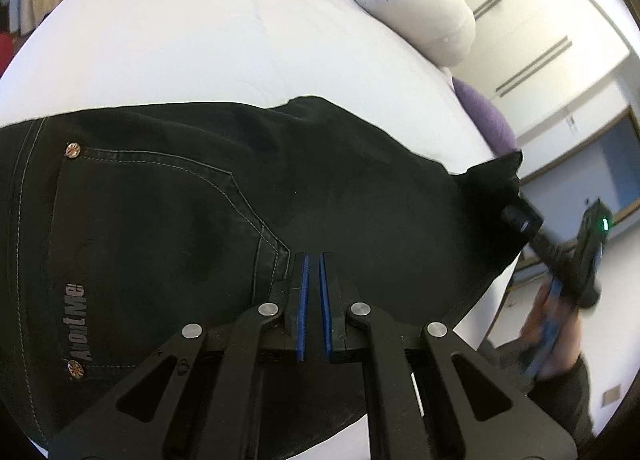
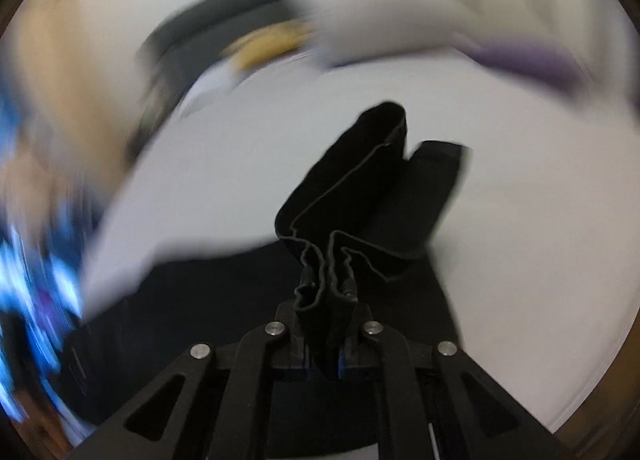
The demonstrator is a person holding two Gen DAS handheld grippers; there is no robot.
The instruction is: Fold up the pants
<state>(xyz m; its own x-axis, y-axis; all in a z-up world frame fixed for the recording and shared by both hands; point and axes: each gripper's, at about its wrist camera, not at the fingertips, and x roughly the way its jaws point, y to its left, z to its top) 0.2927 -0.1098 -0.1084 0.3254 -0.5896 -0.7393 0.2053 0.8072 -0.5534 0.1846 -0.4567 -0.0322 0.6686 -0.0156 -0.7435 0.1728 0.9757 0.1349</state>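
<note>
A: Left wrist view. Black pants (image 1: pixel 200 200) lie flat on the white bed (image 1: pixel 200 32), seat end up, back pocket with pale stitching, copper rivets and silver "About Me" print. Left claw (image 1: pixel 313 260) sits over the cloth just beside the pocket's lower corner, blue pads nearly together with a thin gap, nothing visibly between them.

B: Pinning or just hovering?

A: Can't tell contact. Looks like an anchor point for the fold. Far from the pocket, the right claw (image 1: pixel 516 216) has the leg end lifted off the bed edge.

B: Right wrist view?

A: Heavy motion blur round the edges. Right claw (image 2: pixel 326 300) is clamped on bunched hems (image 2: pixel 360 196), both leg ends gathered, raised above the rest of the pants. Fabric is thick denim-like weave, matte, hems hold stiff tubular curls.

B: Step?

A: Judging by that: lengthwise fold done, now bringing hems toward the waistband. Next move needs the hems carried over to the pocket end and laid down square, left claw keeping the seat from dragging.
</note>
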